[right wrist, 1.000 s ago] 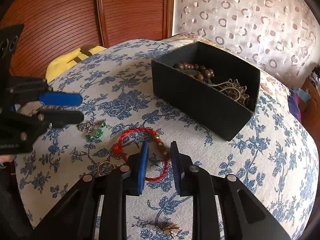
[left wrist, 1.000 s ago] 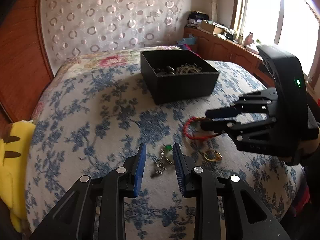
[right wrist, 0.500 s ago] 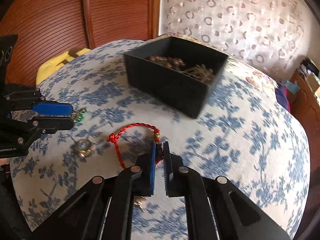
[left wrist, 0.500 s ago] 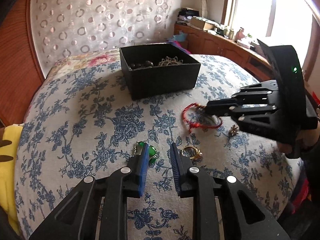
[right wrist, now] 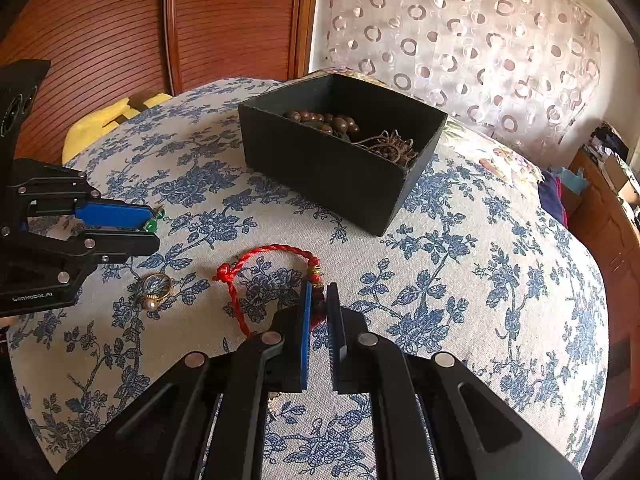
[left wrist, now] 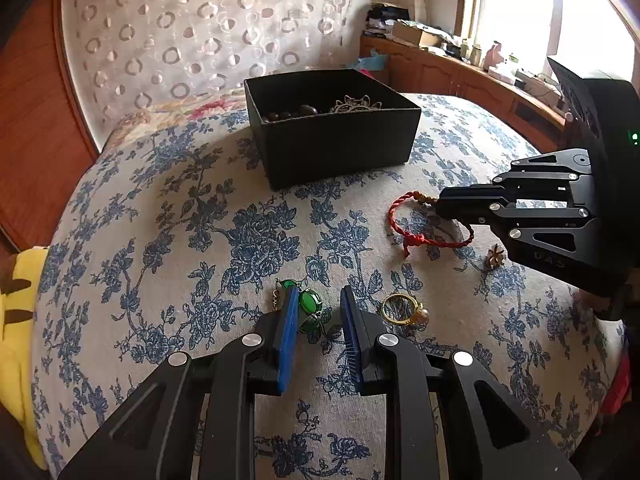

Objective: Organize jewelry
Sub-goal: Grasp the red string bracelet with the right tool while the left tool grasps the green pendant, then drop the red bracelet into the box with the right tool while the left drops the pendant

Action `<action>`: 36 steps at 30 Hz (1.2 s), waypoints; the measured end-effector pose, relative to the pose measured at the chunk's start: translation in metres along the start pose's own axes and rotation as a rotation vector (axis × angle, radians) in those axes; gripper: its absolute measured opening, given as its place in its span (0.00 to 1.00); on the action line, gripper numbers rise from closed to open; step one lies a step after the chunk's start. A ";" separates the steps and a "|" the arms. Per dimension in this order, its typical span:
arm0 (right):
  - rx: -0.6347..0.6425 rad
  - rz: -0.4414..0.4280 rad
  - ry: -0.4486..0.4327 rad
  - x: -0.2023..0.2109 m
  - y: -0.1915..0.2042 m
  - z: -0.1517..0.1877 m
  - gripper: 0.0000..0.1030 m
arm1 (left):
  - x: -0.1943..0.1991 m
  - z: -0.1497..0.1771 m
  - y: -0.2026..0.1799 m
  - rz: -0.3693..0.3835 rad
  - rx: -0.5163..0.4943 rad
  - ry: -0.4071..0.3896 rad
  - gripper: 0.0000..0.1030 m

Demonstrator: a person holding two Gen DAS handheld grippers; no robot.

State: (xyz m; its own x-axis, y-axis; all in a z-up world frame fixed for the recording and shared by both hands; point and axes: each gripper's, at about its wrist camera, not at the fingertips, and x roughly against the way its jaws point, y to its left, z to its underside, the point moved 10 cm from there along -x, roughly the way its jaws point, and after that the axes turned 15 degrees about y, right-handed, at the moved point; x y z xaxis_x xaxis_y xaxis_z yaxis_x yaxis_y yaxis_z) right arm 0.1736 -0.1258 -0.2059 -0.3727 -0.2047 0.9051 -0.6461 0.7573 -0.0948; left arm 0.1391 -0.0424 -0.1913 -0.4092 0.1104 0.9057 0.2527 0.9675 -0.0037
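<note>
A red cord bracelet lies on the flowered bedspread, and my right gripper is shut on its beaded end. The left wrist view shows the same bracelet at the tip of the right gripper. A green-stone piece lies between the fingers of my left gripper. It sits against the left pad, with a gap to the right pad. The black box behind holds brown beads and a metal pendant.
A gold ring with a pearl lies just right of the left fingers. A small gold charm sits under the right gripper. A yellow plush rests at the bed's left edge, and a wooden headboard stands behind.
The right jaws closed on the red bracelet's beaded end. The left gripper moved forward over the green piece, and its jaws narrowed around it.
</note>
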 end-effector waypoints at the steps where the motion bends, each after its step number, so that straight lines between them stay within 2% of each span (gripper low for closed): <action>1: -0.002 -0.003 0.000 0.000 0.000 0.000 0.08 | 0.000 0.000 0.001 -0.012 -0.001 -0.001 0.13; 3: -0.008 -0.016 0.000 0.000 -0.001 0.000 0.08 | -0.001 -0.001 0.001 -0.007 0.001 -0.002 0.06; 6: -0.016 -0.033 0.000 0.000 -0.002 0.000 0.09 | 0.000 -0.001 0.004 -0.009 0.017 -0.004 0.05; 14: -0.030 -0.066 0.000 0.001 -0.005 0.002 0.09 | 0.025 -0.005 0.007 0.016 0.042 -0.075 0.05; 25: -0.006 -0.044 -0.021 0.012 -0.003 -0.001 0.08 | 0.051 -0.023 0.009 0.041 0.017 -0.147 0.05; 36: -0.047 -0.067 -0.168 0.069 -0.021 -0.035 0.08 | 0.063 -0.053 0.017 0.079 0.024 -0.189 0.05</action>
State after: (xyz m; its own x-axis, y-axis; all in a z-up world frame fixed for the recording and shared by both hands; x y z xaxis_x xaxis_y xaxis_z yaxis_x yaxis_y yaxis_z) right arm 0.1850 -0.1339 -0.1265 -0.4381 -0.3533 0.8266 -0.6429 0.7658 -0.0134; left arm 0.1635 -0.0307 -0.1117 -0.5472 0.2246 0.8063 0.2702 0.9592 -0.0837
